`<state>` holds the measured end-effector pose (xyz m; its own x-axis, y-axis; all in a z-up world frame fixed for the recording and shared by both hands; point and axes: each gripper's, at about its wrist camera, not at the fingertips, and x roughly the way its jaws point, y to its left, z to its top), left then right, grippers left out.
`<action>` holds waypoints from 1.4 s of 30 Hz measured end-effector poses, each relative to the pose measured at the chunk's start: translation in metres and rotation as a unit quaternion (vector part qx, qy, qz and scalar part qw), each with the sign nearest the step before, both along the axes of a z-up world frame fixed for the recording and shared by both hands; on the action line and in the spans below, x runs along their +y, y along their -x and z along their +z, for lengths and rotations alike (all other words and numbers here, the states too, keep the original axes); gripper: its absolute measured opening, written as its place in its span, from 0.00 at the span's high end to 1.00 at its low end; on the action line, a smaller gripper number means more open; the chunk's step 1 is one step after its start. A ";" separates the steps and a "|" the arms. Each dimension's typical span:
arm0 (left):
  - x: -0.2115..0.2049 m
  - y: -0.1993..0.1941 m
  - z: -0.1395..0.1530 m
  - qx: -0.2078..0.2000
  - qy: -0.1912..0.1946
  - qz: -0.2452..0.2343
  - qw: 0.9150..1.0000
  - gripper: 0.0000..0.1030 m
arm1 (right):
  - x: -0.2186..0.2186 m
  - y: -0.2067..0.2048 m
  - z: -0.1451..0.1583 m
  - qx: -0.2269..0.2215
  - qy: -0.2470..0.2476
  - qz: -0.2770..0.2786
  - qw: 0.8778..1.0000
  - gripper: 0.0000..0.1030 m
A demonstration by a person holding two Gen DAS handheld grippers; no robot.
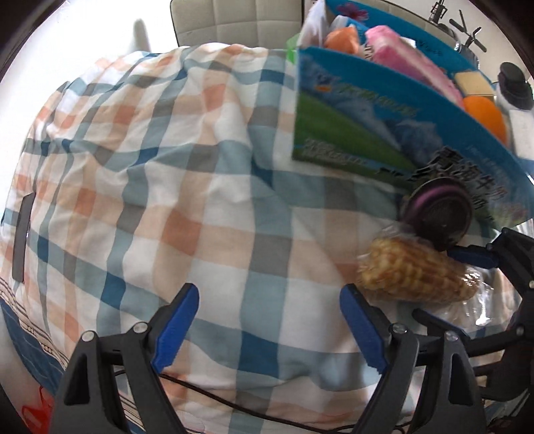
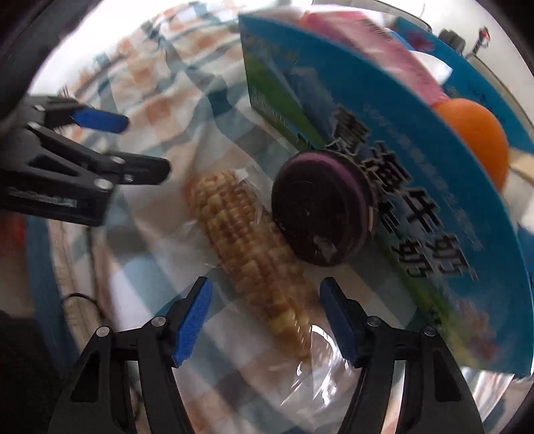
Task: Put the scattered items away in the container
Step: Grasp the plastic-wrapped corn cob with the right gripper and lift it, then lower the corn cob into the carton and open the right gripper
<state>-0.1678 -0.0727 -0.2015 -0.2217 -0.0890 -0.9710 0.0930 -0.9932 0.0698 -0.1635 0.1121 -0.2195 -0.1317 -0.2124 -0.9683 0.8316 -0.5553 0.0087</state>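
A corn cob [image 2: 253, 253] in a clear wrapper lies on the checked cloth [image 1: 167, 187]. My right gripper [image 2: 267, 287] points down over it, the cob's lower end between its blue pads, which stand just off it. A dark round cookie-like disc [image 2: 320, 213] with a purple band leans against the blue carton box [image 2: 417, 173]. In the left wrist view the corn cob [image 1: 417, 277] lies to the right of my left gripper [image 1: 268, 300], which is open over bare cloth with nothing between its fingers. There the right gripper [image 1: 434, 283] straddles the cob.
The blue carton box [image 1: 367, 110] holds a pink pack [image 1: 410, 60], an orange ball [image 1: 484, 113], a yellow sponge [image 1: 472, 83] and other items. A padded chair back [image 1: 233, 23] stands behind the cloth. A black cable [image 1: 233, 404] runs along the near edge.
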 end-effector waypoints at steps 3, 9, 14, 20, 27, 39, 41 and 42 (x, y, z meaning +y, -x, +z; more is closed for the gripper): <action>-0.004 -0.004 -0.002 -0.001 0.001 0.003 1.000 0.15 | -0.012 0.003 -0.015 -0.002 -0.007 -0.005 1.000 0.32; -0.007 -0.008 0.004 0.010 -0.001 0.003 1.000 0.15 | -0.008 -0.006 -0.011 0.004 -0.001 -0.042 0.999 0.43; -0.004 -0.011 0.010 0.021 -0.003 0.000 1.000 0.15 | 0.017 -0.019 -0.005 -0.034 -0.007 -0.102 0.994 0.48; 0.009 -0.012 0.009 0.017 0.015 -0.019 1.000 0.15 | 0.012 -0.010 -0.008 -0.024 0.000 -0.145 0.989 0.42; 0.015 -0.015 0.009 0.012 0.019 -0.024 0.999 0.15 | 0.010 -0.017 -0.013 0.006 -0.007 -0.185 0.983 0.48; 0.017 -0.009 0.025 0.032 0.004 -0.024 0.999 0.15 | 0.061 -0.032 0.050 0.079 0.092 -0.259 0.958 0.54; 0.018 -0.007 0.030 0.036 -0.001 -0.023 0.999 0.15 | 0.057 -0.019 0.070 0.098 0.113 -0.262 0.954 0.54; 0.018 -0.006 0.032 0.039 -0.002 -0.023 0.999 0.15 | 0.053 -0.020 0.083 0.106 0.121 -0.263 0.951 0.54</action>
